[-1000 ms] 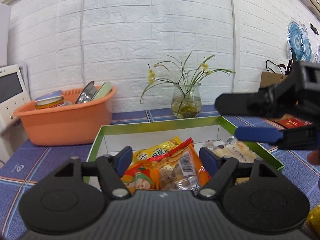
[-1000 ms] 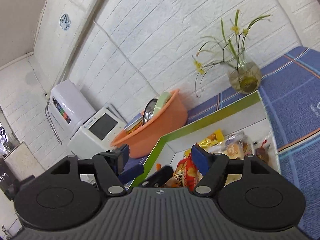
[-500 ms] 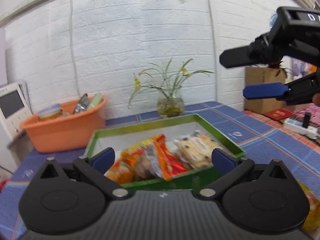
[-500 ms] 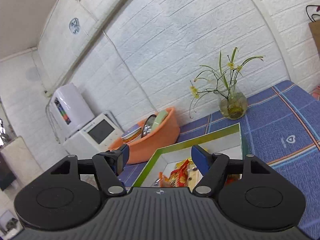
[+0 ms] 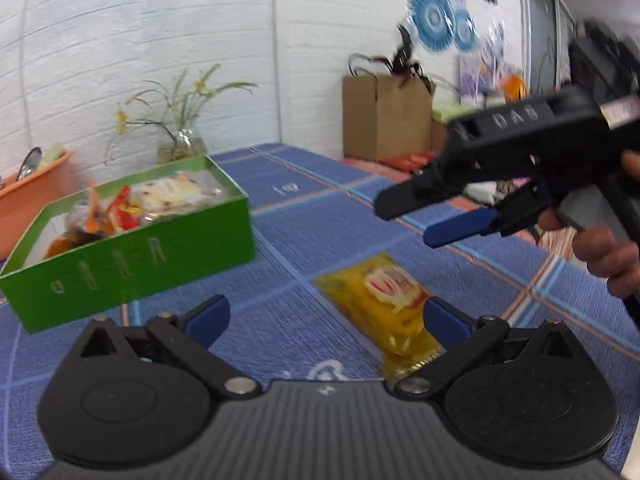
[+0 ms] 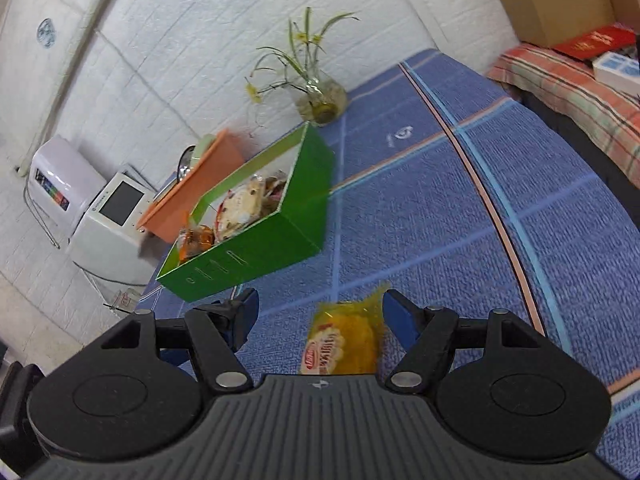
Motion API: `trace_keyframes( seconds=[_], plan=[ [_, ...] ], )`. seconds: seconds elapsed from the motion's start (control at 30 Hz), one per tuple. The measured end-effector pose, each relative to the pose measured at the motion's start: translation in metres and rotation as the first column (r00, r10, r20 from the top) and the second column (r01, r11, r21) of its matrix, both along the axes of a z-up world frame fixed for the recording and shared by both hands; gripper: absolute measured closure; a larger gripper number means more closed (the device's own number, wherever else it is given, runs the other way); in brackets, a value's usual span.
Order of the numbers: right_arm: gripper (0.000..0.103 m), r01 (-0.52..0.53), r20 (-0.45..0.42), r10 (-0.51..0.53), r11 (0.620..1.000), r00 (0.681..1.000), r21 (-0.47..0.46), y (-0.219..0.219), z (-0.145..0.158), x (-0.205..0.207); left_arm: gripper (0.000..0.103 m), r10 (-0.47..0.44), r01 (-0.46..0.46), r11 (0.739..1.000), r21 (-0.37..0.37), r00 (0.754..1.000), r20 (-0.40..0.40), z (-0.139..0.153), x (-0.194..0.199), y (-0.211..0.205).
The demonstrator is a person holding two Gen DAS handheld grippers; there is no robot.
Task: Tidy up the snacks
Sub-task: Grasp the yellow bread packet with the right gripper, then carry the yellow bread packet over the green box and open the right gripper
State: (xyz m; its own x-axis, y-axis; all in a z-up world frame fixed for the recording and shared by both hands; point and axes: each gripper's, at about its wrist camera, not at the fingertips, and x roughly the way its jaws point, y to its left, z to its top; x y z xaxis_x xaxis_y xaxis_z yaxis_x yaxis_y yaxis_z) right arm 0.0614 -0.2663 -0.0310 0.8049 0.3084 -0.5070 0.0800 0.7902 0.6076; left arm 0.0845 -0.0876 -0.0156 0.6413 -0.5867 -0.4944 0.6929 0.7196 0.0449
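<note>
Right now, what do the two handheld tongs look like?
Both tongs are black plastic with blue pads. The left tongs sit on a ribbed grey body with two round black discs. The right tongs have a pistol-style black frame with pale embossed lettering, blurred, held by a hand.

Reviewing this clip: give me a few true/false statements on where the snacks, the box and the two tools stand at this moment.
1. The yellow snack packet lies on the blue tablecloth, outside the green box. True.
2. The green box is empty. False: several wrapped snacks lie in it.
3. The left tool is clamped on the yellow packet. False: it stands wide open and holds nothing; the packet lies by its right finger.
4. The right tool is open, with the yellow packet on the cloth ahead, between its fingers. True.
5. The glass vase with flowers stands inside the green box. False: it stands on the cloth behind the box.
</note>
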Motion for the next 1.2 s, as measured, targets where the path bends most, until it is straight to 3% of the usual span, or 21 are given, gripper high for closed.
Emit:
trace_keyframes(
  seconds=[0.2, 0.27, 0.3, 0.37, 0.4, 0.43, 0.5, 0.67, 0.9, 1.0, 1.1, 1.13, 1.2],
  plan=[
    [0.000, -0.066, -0.122, 0.055, 0.994, 0.991, -0.092, 0.019, -0.011, 0.023, 0.000, -0.059, 0.060, 0.998, 0.015, 0.995, -0.084, -0.018, 0.008, -0.038],
    [0.000, -0.087, -0.149, 0.072, 0.991, 0.986, -0.100, 0.023, -0.016, 0.031, 0.001, -0.101, 0.099, 0.995, -0.018, 0.987, -0.128, -0.026, 0.013, -0.041],
    [0.000, -0.095, -0.149, 0.081, 0.992, 0.986, -0.087, 0.022, -0.020, 0.033, 0.008, -0.123, 0.118, 0.992, -0.040, 0.979, -0.160, -0.029, 0.017, -0.040],
    [0.002, -0.093, -0.114, 0.087, 0.995, 0.990, -0.045, 0.019, -0.025, 0.032, 0.021, -0.152, 0.141, 0.987, -0.071, 0.971, -0.184, -0.031, 0.021, -0.035],
    [0.014, -0.082, -0.104, 0.078, 0.996, 0.992, -0.030, 0.017, -0.027, 0.030, 0.034, -0.156, 0.143, 0.986, -0.082, 0.969, -0.191, -0.031, 0.023, -0.032],
    [0.034, -0.078, -0.093, 0.077, 0.997, 0.993, -0.012, 0.015, -0.028, 0.028, 0.035, -0.169, 0.151, 0.984, -0.099, 0.963, -0.209, -0.029, 0.026, -0.029],
    [0.035, -0.070, -0.057, 0.071, 0.997, 0.996, 0.026, 0.014, -0.028, 0.022, 0.044, -0.185, 0.161, 0.980, -0.118, 0.956, -0.228, -0.028, 0.027, -0.024],
    [0.035, -0.081, 0.037, 0.080, 0.995, 0.996, 0.050, 0.027, -0.015, 0.010, 0.048, -0.175, 0.157, 0.981, -0.117, 0.972, -0.158, -0.018, 0.012, -0.007],
    [0.035, -0.206, 0.195, 0.210, 0.978, 0.958, -0.038, 0.073, 0.015, 0.017, 0.057, -0.090, 0.059, 0.974, -0.217, 0.987, -0.137, -0.002, 0.003, 0.047],
    [0.035, -0.262, 0.276, 0.268, 0.963, 0.923, -0.060, 0.094, 0.024, 0.021, 0.066, -0.094, 0.018, 0.941, -0.337, 0.973, -0.211, -0.002, 0.007, 0.086],
    [0.035, -0.299, 0.337, 0.296, 0.953, 0.894, -0.043, 0.107, 0.030, 0.024, 0.066, -0.072, -0.080, 0.864, -0.496, 0.958, -0.279, -0.002, 0.009, 0.131],
    [0.035, -0.312, 0.356, 0.304, 0.949, 0.884, -0.036, 0.112, 0.032, 0.026, 0.063, -0.030, -0.116, 0.852, -0.510, 0.963, -0.268, -0.001, 0.007, 0.142],
    [0.035, -0.335, 0.371, 0.323, 0.942, 0.871, -0.035, 0.124, 0.036, 0.031, 0.059, 0.034, -0.139, 0.857, -0.496, 0.976, -0.214, 0.002, -0.001, 0.153]
  ],
)
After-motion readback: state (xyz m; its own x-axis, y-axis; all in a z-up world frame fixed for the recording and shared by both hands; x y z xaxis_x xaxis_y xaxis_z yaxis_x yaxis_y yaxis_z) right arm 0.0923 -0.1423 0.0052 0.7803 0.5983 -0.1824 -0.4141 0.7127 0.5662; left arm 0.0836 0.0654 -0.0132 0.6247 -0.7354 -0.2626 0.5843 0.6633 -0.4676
